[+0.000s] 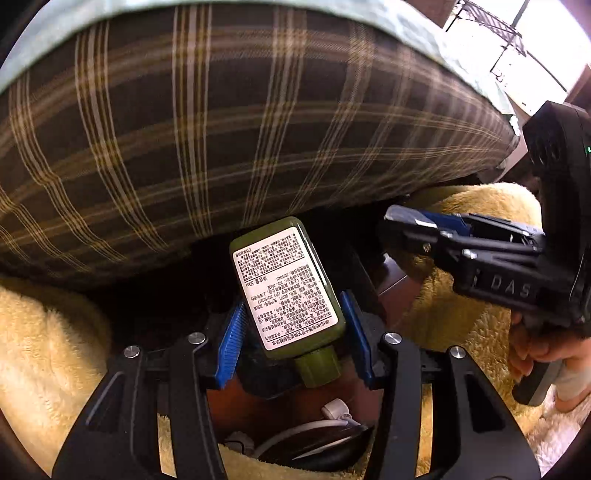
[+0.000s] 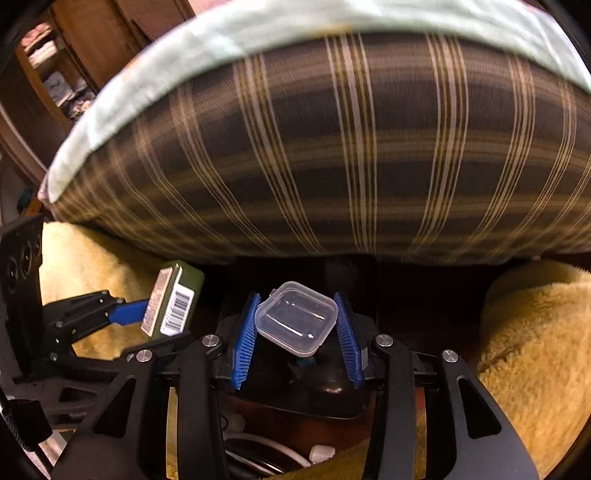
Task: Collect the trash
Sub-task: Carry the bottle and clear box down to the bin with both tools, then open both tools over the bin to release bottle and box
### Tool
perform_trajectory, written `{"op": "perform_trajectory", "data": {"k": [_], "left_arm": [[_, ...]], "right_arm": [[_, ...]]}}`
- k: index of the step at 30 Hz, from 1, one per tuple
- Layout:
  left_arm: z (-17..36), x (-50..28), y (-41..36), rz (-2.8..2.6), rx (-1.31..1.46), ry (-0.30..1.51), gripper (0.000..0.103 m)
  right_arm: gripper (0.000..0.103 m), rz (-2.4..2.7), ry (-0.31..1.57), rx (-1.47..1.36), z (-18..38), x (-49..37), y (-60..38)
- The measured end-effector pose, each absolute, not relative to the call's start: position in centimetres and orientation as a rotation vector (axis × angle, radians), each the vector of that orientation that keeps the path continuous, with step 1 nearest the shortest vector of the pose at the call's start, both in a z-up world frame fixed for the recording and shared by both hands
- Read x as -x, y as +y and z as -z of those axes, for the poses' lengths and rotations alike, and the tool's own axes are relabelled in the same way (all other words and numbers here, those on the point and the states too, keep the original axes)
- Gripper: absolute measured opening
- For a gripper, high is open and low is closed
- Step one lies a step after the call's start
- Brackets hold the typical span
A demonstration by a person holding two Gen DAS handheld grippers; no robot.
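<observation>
Two tools, one per hand, both angled down toward a dark gap below one plaid mattress edge [image 1: 229, 122] capped by one pale green sheet [image 2: 258, 26].

Left tool [image 1: 293, 326], seen from its own camera: two blue ribbed pads [image 1: 232, 345] clamped on one olive green bottle [image 1: 286, 288] at centre; white printed label facing up, round cap pointing to 6 o'clock, body leaning toward 11 o'clock; same bottle visible from the right camera at 9 o'clock, showing one barcode on its side.

Right tool [image 2: 297, 334], seen from its own camera: two blue pads clamped on one small clear plastic box [image 2: 296, 318], lid closed, tilted, one side against each pad; from the left camera this tool sits at 3 o'clock, gripped by one hand [image 1: 543, 360] at 4 o'clock, contents there hard to make out.

Cream fleece blanket [image 1: 48, 354] at 8 o'clock and at 4 o'clock in both views; one white cable with a plug [image 1: 334, 410] at 6 o'clock below the left tool; wooden shelving [image 2: 55, 70] with folded items at 10 o'clock in the right view; bright window [image 1: 517, 44] at 1 o'clock in the left view.
</observation>
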State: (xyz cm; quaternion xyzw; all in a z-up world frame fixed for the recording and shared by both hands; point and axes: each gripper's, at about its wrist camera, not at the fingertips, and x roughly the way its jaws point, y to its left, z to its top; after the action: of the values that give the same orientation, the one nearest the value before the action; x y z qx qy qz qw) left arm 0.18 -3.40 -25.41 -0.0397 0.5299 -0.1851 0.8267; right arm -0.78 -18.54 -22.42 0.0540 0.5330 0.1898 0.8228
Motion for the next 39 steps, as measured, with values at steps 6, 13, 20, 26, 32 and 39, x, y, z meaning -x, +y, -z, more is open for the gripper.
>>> {"op": "perform_trajectory", "data": {"k": [6, 13, 20, 26, 32, 39], "left_arm": [[27.0, -0.4, -3.6, 0.385, 0.092, 1.171, 0.047], [27.9, -0.6, -4.1, 0.377, 0.090, 1.188, 0.048], [27.8, -0.4, -2.8, 0.362, 0.086, 1.172, 0.062], [25.8, -0.2, -2.4, 0.347, 0.055, 1.121, 0.082], [20.8, 0.1, -1.2, 0.321, 0.037, 1.002, 0.094], [14.9, -0.9, 0.3, 0.284, 0.018, 0.865, 0.095]], "right_arm": [[0.042, -0.401, 1.170, -0.147, 23.9, 0.8, -18.9], [0.043, -0.402, 1.172, -0.184, 23.6, 0.6, -19.8], [0.062, -0.396, 1.149, -0.195, 21.9, -0.4, -21.3], [0.077, -0.370, 1.094, -0.196, 19.7, -0.5, -22.7], [0.088, -0.331, 0.939, -0.155, 13.9, -0.8, -24.6], [0.095, -0.281, 0.756, -0.090, 7.4, -3.2, -26.2]]}}
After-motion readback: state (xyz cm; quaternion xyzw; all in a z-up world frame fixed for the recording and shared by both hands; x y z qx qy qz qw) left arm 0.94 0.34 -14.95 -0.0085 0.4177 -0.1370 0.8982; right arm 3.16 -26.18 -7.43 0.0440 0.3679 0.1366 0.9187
